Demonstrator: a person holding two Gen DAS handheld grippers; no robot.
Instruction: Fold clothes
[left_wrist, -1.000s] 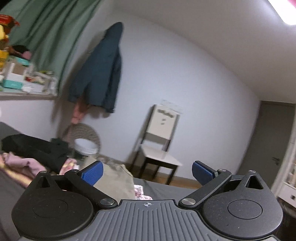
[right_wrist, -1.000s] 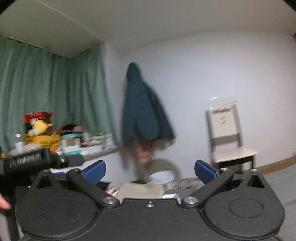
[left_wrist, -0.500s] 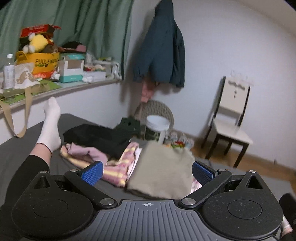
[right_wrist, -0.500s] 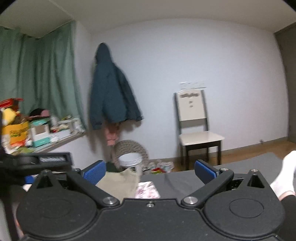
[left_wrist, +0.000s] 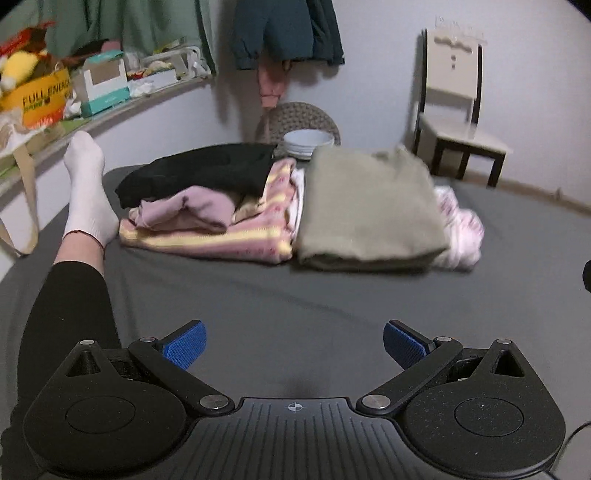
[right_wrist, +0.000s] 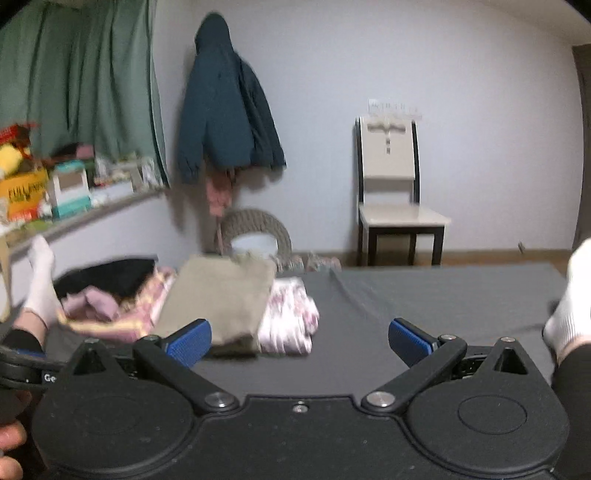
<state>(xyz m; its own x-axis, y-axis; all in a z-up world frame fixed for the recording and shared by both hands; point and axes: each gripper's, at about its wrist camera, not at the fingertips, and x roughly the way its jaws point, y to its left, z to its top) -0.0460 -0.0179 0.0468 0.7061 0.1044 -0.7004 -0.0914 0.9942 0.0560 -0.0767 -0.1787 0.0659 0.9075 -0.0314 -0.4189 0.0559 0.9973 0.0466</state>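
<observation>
Change of view: one second ago both cameras looked up at the wall and the ceiling; now both look down along the grey bed cover (left_wrist: 295, 295), so the two grippers have tilted down toward the clothes.
Meaning for the task: I judge the person is turning to the pile again. Whether a garment was just put down or one will be taken, the pictures do not settle.
Left gripper (left_wrist: 294, 345): jaws wide apart, nothing between the blue pads, above bare cover and well apart from the clothes.
Right gripper (right_wrist: 300, 341): also wide and holding nothing; its left pad only overlaps the olive garment in the view, I cannot tell any contact.
Olive garment (left_wrist: 369, 206): lies as a flat folded rectangle, partly on a white-pink floral garment (left_wrist: 461, 229).
Other clothes: a pink and yellow striped garment (left_wrist: 207, 240), a mauve garment (left_wrist: 184, 210) and a black garment (left_wrist: 199, 173) lie crumpled, touching each other, just left of the olive one.
Surface: soft grey cover with light wrinkles, free in front of both grippers.
Person: legs stretched on the bed, a white sock (left_wrist: 88, 184) left of the pile.
Room: a cream chair (right_wrist: 395, 192) at the wall, a dark teal jacket (right_wrist: 225, 122) hanging, green curtain (right_wrist: 81, 74), a cluttered shelf (left_wrist: 74, 92).
</observation>
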